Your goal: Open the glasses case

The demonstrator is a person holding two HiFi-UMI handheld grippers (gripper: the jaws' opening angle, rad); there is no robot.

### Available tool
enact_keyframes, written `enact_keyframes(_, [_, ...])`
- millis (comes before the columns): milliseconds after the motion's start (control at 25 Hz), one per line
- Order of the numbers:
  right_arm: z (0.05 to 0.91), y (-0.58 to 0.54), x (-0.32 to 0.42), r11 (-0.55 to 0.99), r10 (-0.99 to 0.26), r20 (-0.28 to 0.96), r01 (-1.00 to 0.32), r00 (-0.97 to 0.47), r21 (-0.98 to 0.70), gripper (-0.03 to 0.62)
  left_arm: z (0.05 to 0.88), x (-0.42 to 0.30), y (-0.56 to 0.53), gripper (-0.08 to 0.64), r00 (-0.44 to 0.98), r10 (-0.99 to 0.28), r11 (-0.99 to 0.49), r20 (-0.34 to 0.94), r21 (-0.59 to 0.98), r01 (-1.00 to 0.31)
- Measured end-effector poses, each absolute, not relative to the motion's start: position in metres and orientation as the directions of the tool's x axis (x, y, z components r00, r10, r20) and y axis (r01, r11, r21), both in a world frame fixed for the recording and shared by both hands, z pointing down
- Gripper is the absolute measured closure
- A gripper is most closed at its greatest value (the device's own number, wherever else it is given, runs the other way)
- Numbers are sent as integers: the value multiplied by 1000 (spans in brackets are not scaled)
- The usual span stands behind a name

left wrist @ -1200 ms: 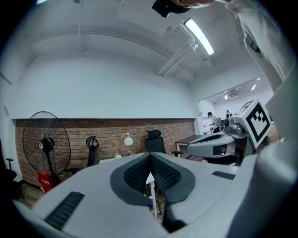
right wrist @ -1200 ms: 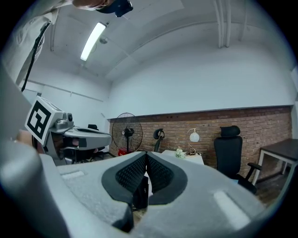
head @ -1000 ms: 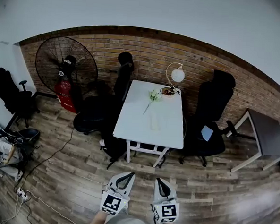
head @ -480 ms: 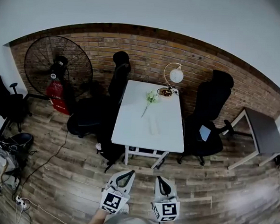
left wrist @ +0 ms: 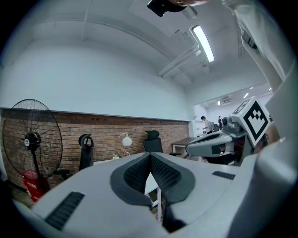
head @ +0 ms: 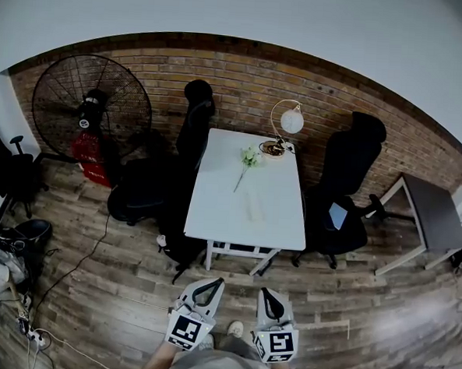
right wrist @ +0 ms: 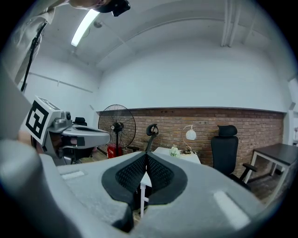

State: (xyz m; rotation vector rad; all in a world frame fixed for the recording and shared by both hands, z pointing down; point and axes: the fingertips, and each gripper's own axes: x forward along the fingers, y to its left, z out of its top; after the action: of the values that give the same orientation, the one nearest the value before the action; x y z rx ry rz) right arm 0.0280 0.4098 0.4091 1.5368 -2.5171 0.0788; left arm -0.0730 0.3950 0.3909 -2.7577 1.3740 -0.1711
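Only the head view shows the pale glasses case (head: 253, 207) lying on the table (head: 213, 214). The gripper views show the left gripper (left wrist: 150, 155) and right gripper (right wrist: 146, 155) closed and empty.

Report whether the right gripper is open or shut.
Shut. The right gripper shows its jaws touching at the tips, with nothing between them.
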Motion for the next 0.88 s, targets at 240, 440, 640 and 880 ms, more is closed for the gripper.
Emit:
enact_keyframes(240, [413,401,26,467,-874,182,-882,-451,55,586,395,-75,389,557,587,-806,-592,74,-82,-802])
enact_keyframes(440, [411,387,26,476,-871,170,-878,-461,55,586,395,-74,378,557,583,-809,-587,72,-107,-802])
enact_keyframes(640, [413,369,30,479,-868,174,-877,-465,45,586,398,-69,359,556,580,-810,-586,84,-121,-801])
enact_keyframes(880, [420,331,46,482,-865,172,-876,-471,25,586,404,-54,323,557,562,-821,-570,104,-71,-819])
